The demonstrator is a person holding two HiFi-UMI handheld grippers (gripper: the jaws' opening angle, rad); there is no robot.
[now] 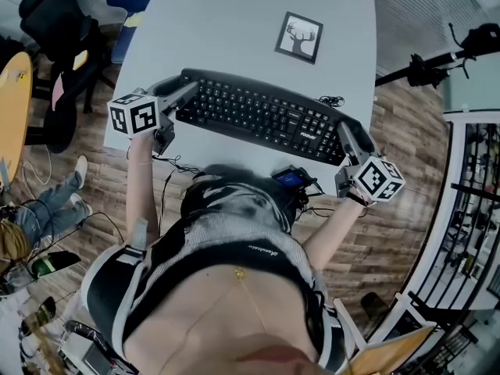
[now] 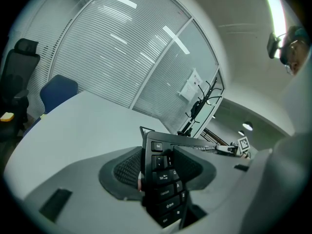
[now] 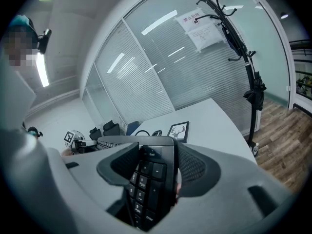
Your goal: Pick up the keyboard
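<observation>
Head view alone takes in the whole keyboard [image 1: 262, 116] along the near edge of the table [image 1: 226, 22]; up close, left tool [image 2: 161, 172] and right tool [image 3: 156, 169] each clamp one keyboard end.

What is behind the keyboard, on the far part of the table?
A framed deer picture is on the table behind the keyboard, apart from it. Anything under the keyboard itself is covered and cannot be seen.
</observation>
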